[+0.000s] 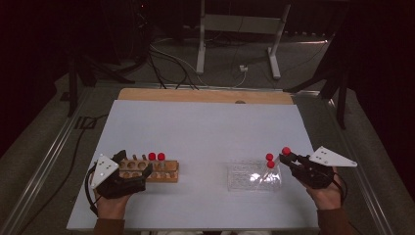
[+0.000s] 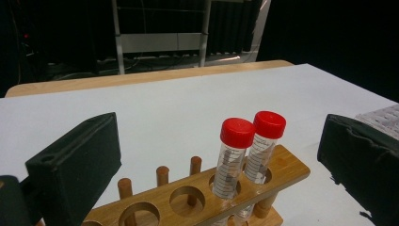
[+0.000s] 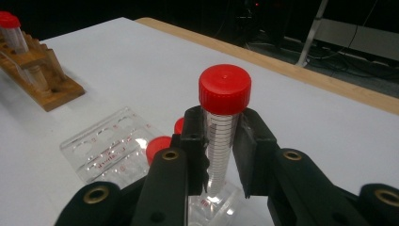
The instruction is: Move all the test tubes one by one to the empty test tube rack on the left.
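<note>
A wooden tube rack (image 1: pixel 164 172) lies at the front left of the white table, with two red-capped tubes (image 1: pixel 156 157) upright in its right-hand holes. My left gripper (image 1: pixel 131 166) is open, its jaws standing wide on either side of the rack's left end; in the left gripper view the rack (image 2: pixel 197 188) and both tubes (image 2: pixel 235 141) sit between the jaws, apart from them. At the front right my right gripper (image 1: pixel 288 157) is shut on a red-capped tube (image 1: pixel 286 151), held upright just above a clear plastic rack (image 1: pixel 244 176). The held tube (image 3: pixel 224 89) is clamped below its cap.
Two more red-capped tubes (image 1: pixel 269 160) stand in the clear plastic rack (image 3: pixel 108 150), close beside the held one. The table's wooden far edge (image 1: pixel 205 95) lies at the back. Beyond it, cables and metal stand legs (image 1: pixel 200 44) are on the floor.
</note>
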The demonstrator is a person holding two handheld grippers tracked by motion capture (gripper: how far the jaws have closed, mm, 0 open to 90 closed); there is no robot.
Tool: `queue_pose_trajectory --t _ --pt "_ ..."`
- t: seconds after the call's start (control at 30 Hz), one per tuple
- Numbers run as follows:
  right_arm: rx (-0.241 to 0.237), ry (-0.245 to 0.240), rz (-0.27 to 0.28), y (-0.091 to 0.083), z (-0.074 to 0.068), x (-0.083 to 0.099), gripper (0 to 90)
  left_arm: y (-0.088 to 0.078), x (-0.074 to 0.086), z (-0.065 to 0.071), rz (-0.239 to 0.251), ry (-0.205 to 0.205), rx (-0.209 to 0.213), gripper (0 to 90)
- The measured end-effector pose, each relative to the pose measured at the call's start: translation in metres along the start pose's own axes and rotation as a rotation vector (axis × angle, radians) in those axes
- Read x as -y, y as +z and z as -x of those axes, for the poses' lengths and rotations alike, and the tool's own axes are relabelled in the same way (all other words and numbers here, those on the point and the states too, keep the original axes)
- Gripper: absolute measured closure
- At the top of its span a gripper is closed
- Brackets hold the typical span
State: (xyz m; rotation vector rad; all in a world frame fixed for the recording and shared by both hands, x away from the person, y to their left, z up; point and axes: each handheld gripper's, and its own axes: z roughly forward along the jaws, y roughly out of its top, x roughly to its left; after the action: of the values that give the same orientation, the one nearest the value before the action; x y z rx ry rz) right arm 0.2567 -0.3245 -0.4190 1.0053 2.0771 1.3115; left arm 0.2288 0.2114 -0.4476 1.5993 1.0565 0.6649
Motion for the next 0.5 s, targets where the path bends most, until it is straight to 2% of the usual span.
queue_pose_trajectory --t 0.5 --pt "0.02 0.007 0.017 0.002 0.004 -0.02 74.7 -0.001 -0.002 0.001 0.01 -0.001 0.002 1.0"
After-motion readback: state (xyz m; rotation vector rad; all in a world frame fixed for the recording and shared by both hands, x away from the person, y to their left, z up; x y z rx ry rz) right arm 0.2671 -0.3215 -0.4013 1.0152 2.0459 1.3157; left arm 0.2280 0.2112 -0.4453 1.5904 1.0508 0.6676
